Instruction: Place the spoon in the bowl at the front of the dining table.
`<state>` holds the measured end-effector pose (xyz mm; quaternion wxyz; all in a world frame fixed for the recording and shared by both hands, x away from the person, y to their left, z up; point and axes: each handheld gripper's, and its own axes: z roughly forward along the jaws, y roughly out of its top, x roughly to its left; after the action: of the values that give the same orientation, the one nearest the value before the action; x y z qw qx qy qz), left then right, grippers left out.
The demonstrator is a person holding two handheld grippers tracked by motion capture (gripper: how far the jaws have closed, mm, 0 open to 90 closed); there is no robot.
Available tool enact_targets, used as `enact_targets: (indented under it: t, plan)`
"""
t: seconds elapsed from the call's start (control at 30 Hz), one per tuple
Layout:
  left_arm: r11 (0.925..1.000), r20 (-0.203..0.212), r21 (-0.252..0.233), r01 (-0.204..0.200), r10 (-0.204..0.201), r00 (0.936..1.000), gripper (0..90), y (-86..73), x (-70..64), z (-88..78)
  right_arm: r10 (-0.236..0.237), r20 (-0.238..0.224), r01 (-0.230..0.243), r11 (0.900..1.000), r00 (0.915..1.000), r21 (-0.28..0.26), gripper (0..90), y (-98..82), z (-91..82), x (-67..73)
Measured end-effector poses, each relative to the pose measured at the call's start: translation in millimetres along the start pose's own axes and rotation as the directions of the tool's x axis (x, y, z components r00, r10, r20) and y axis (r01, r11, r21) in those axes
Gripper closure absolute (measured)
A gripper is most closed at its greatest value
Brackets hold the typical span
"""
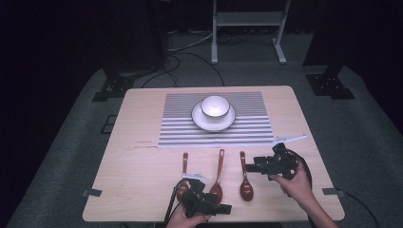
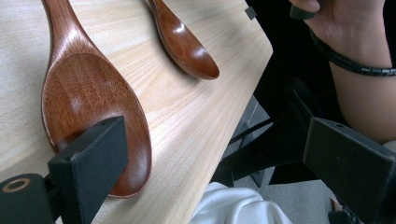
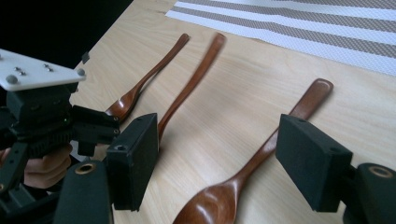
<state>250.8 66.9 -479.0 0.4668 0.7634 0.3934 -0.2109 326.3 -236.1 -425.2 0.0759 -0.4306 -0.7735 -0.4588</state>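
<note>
Both grippers are hovering with jaws spread apart: the right gripper (image 3: 217, 172) is straddling the right wooden spoon (image 3: 261, 154), the left gripper (image 2: 224, 163) is nearing the middle wooden spoon (image 2: 88, 98) at the table's near edge. Centring the handle between the pads before closing is advisable.

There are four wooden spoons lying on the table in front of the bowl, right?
Not quite: the high view shows three wooden spoons, left, middle and right, lying on the table in front of the bowl.
</note>
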Motion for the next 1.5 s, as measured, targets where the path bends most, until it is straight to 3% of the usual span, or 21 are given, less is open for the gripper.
enact_targets:
  t: [0.23,0.63,0.83,1.5]
  plan:
    - [1.0000,-0.002,0.002,-0.007,0.007,1.0000,5.5,-0.2,-0.1,-0.1,0.005,0.009,-0.005,1.000,0.9999,0.012,28.4,14.2,15.5,3.3]
    - [0.9998,-0.007,0.003,-0.018,0.018,0.9998,5.5,-0.3,-0.5,0.1,-0.016,0.084,0.014,1.000,0.9964,0.023,28.3,30.1,38.6,11.4]
    - [0.9999,-0.002,0.000,-0.013,0.013,0.9999,5.5,-0.5,-0.4,0.1,-0.030,0.097,0.026,0.999,0.9948,0.042,28.3,35.5,50.4,14.0]
    - [0.9998,-0.001,0.001,-0.019,0.019,0.9998,5.5,-0.5,0.0,-0.1,-0.061,0.076,0.054,0.993,0.9952,0.102,32.0,53.9,91.3,22.1]
